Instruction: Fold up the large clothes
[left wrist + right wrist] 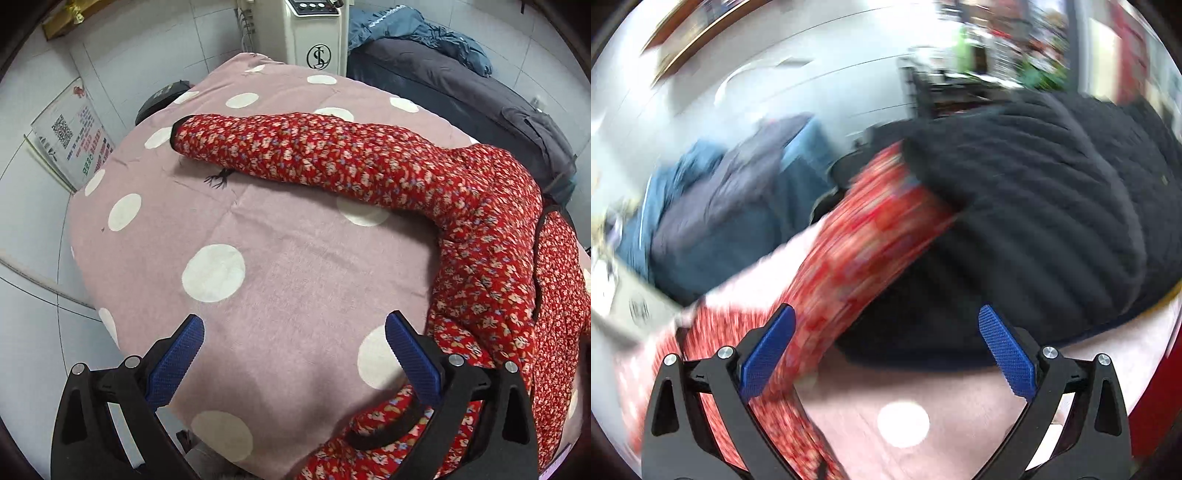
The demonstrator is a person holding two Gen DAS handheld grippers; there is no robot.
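A red floral quilted jacket [480, 258] lies on a pink bedspread with white dots [280, 273]. One sleeve [280, 151] stretches out to the left, its dark cuff toward the far left. The jacket body bunches at the right edge. My left gripper [293, 332] is open and empty above the bedspread, with its right finger beside the jacket hem. In the blurred right wrist view, my right gripper [886, 328] is open and empty. The red jacket [857, 251] runs diagonally past its left finger, and a black ribbed garment [1052, 206] lies ahead.
A white machine [314, 33] stands at the head of the bed. A dark grey cover and a blue jacket [413, 33] lie on the neighbouring bed at upper right. A poster [74, 140] leans on the tiled wall at left. The bedspread's edge drops off at left.
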